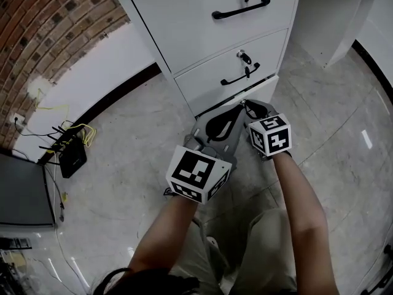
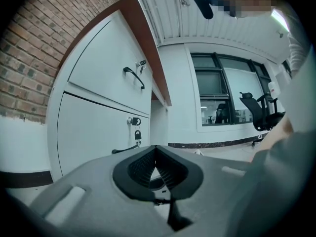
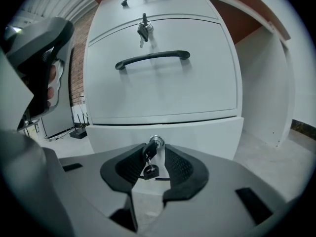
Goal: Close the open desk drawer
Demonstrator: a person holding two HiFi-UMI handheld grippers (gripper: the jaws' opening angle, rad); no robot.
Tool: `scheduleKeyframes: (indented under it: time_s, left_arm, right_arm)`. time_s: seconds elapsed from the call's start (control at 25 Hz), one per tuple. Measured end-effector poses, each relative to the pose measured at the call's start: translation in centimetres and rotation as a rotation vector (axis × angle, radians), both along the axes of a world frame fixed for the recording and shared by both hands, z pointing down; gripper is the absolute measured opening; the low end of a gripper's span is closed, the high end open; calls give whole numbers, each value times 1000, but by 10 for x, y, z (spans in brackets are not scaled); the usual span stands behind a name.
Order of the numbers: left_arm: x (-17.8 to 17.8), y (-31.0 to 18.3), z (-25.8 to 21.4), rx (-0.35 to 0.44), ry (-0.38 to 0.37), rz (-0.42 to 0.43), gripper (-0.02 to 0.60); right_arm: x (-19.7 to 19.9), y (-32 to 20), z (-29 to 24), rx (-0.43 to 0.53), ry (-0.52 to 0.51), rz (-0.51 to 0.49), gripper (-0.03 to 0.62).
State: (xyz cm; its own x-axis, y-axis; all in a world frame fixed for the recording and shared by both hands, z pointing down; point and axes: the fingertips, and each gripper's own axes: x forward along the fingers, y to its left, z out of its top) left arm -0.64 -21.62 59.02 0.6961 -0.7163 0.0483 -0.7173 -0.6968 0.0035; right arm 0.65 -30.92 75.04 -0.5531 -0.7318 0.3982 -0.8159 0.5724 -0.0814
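Note:
The white desk pedestal [image 1: 202, 17] has three drawers. Its bottom drawer [image 1: 265, 88] stands out a little in front of the middle drawer [image 3: 163, 83]. My right gripper [image 3: 157, 154] is open and points at the bottom drawer's front [image 3: 207, 135]. The lock with its key [image 3: 155, 144] and a hanging tag [image 3: 151, 171] shows between the fingertips; whether they touch it is unclear. In the head view the right gripper [image 1: 250, 108] is right at the drawer front. My left gripper [image 1: 232, 117] is beside it, shut and empty [image 2: 155, 149], pointing along the pedestal's side.
A router with yellow and black cables [image 1: 69, 152] lies on the floor at the left, below the brick wall [image 1: 43, 29]. A dark flat box [image 1: 21, 189] is at the far left. The desk's side panel [image 1: 350, 23] stands at the right. An office chair [image 2: 259, 112] stands by the windows.

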Motion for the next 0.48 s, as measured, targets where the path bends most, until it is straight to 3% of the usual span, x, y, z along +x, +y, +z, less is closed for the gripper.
scheduleKeyframes:
  time_s: [0.12, 0.32, 0.48]
  left_arm:
    - [-3, -5, 5, -19, 2, -13, 6]
    - [-11, -14, 1, -62, 78, -46, 6]
    - [-17, -15, -8, -57, 90, -69, 6]
  right_arm:
    - [-4, -7, -1, 12, 6, 2, 126]
    - [-6, -8, 0, 19, 16, -5, 126]
    - [-6, -8, 0, 20, 36, -11, 124]
